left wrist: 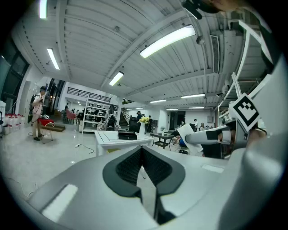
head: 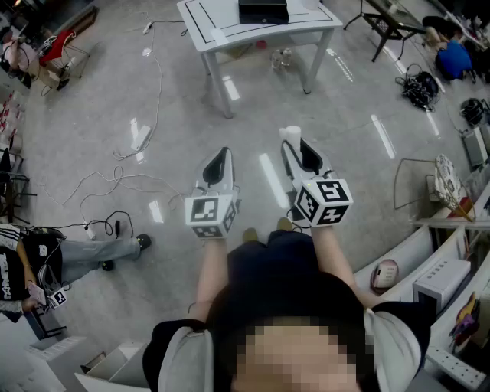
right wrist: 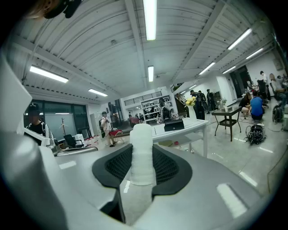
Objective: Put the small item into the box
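My right gripper [head: 294, 145] is shut on a small white cylinder [head: 289, 135], which stands upright between its black pads [right wrist: 167, 167] and pokes up past the jaws as a white cylinder [right wrist: 143, 152]. My left gripper [head: 223, 155] is held beside it, with its jaws together and nothing in them [left wrist: 142, 150]. Both are held out over the bare floor, well short of the white table [head: 222, 37]. A black box [head: 262, 11] sits on that table, also seen as a black box [right wrist: 173, 125] in the right gripper view and as a black box [left wrist: 127, 134] in the left gripper view.
Cables [head: 122, 180] trail across the grey floor to the left. A black side table [head: 387, 27] and bags stand at the back right. A seated person [head: 31, 264] is at the left, and white shelving [head: 448, 279] runs along the right.
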`<state>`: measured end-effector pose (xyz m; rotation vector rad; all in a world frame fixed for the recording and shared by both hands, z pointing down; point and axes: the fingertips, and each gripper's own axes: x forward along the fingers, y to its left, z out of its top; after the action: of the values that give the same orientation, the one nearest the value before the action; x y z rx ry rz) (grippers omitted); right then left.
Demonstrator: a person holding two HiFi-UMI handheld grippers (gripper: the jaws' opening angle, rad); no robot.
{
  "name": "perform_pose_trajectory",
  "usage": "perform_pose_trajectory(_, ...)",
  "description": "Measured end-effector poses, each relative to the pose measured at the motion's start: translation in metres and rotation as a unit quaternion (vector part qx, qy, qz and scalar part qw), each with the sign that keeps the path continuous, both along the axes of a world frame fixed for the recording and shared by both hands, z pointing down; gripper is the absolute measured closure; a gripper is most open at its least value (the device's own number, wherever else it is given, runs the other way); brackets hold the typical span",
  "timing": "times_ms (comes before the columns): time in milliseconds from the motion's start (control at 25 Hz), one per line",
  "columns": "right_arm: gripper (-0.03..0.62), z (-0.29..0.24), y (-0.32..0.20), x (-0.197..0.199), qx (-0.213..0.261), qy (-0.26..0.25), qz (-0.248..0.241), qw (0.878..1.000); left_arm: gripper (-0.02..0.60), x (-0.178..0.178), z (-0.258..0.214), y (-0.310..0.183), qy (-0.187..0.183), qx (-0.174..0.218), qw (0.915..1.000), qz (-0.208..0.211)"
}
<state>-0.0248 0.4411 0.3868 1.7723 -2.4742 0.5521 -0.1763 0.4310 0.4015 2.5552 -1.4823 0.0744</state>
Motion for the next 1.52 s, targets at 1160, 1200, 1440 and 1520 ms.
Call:
perform_pose_trajectory(1160,0.457,0.015,0.023,-0.047,-0.004,-0.004,0.031,0.999,0.571,-0.022,0.007,0.024,0.009,-0.002,0.9983,0.057)
perform_pose_trajectory(1200,0.457,0.015,0.023,-0.047,-0.004,-0.004,0.033,0.999,0.571,-0.022,0.008,0.024,0.009,-0.002,0.9982,0.059)
perform_pose_trajectory(1440,0.457,0.02,0.016,-0.042,-0.008,-0.006,0.041,0.999,0.571,-0.019,0.011,0.013,0.007,-0.007,0.998,0.063)
perform_pose_trajectory(1520,0.457,0.02,0.011,-0.038,-0.008,-0.005,0.043,0.999,0.571,-0.016,0.008,0.005,0.006,-0.004,0.998,0.063)
